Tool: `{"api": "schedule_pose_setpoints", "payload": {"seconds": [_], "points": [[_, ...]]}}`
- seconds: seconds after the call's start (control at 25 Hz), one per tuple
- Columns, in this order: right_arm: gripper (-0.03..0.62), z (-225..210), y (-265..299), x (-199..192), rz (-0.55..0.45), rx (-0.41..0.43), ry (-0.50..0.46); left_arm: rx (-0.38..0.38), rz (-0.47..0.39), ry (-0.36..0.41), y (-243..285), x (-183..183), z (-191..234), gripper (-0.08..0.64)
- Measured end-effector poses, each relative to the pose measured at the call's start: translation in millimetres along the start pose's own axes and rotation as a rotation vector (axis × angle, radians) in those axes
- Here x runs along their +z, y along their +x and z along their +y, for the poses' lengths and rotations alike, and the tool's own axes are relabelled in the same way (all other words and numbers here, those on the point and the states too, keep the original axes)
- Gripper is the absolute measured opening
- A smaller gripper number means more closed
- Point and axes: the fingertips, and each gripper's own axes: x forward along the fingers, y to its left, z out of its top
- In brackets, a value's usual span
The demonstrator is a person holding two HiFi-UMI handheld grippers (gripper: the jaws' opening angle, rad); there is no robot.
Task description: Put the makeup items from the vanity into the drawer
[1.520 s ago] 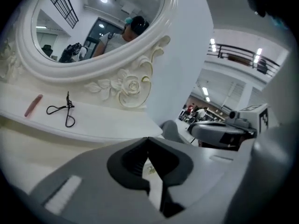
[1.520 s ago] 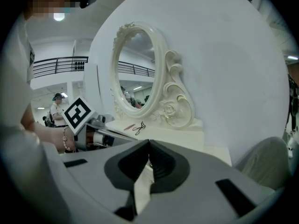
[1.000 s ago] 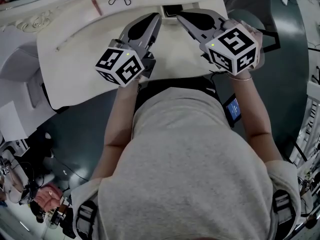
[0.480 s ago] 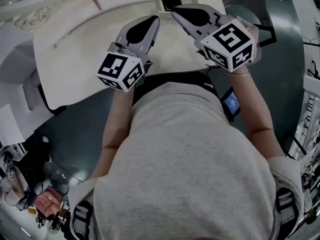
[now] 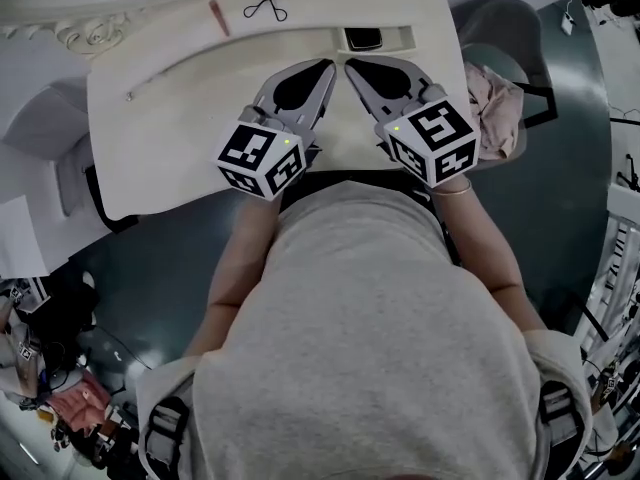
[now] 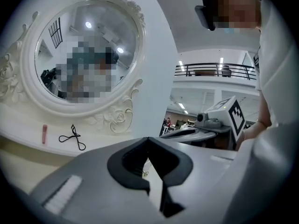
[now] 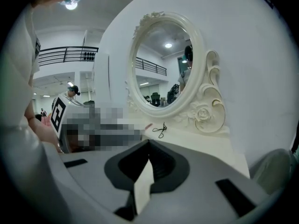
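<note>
Nearby: black wiry eyelash curler (image 5: 266,3) flat beside pink tube (image 5: 217,17).

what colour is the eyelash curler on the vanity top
Black. The eyelash curler shows best in the left gripper view.

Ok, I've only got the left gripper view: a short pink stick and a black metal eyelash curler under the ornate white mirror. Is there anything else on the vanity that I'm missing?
Observer: Yes. The head view shows a small dark rectangular item in a recess of the cream vanity top, just beyond both tools' tips. I can't tell what it is.
Operator: Is the right tool carrying anything?
Observer: No. The right gripper view shows the right tool shut, with nothing between its jaws.
Operator: And how do the two tools sit?
Observer: From the head view, the left tool and the right one angle toward each other, tips close together.
</note>
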Motion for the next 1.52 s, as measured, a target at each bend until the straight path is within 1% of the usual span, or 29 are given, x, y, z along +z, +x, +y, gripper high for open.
{"api": "schedule_pose_setpoints", "payload": {"seconds": [0.12, 0.24, 0.48, 0.6, 0.72, 0.84, 1.0, 1.16, 1.32, 1.52], "points": [[0.008, 0, 0, -3, -0.024, -0.025, 0.033, 0.015, 0.013, 0.007, 1, -1, 2, 0.009], [0.008, 1, -1, -4, -0.054, -0.047, 0.061, 0.021, 0.032, -0.016, 1, -5, 3, 0.009], [0.008, 1, -2, -2, -0.103, -0.076, 0.078, 0.067, 0.091, -0.02, 3, -16, 9, 0.009], [0.008, 2, -3, -3, -0.114, -0.082, 0.076, 0.072, 0.106, -0.033, 2, -22, 9, 0.009], [0.008, 4, -2, -7, -0.111, -0.079, 0.078, 0.076, 0.116, -0.037, 2, -25, 10, 0.009], [0.008, 5, 1, -14, -0.084, -0.073, 0.064, 0.068, 0.121, -0.059, 2, -26, 10, 0.009], [0.008, 3, 0, -16, -0.073, -0.077, 0.059, 0.062, 0.132, -0.053, 3, -29, 7, 0.009], [0.008, 1, 2, -17, -0.08, -0.067, 0.079, 0.062, 0.137, -0.059, 2, -32, 6, 0.009], [0.008, 1, 2, -25, -0.064, -0.068, 0.091, 0.054, 0.129, -0.047, 3, -30, 3, 0.009], [0.008, 1, 1, -29, -0.063, -0.061, 0.098, 0.05, 0.148, -0.056, 5, -38, 0, 0.009]]}}
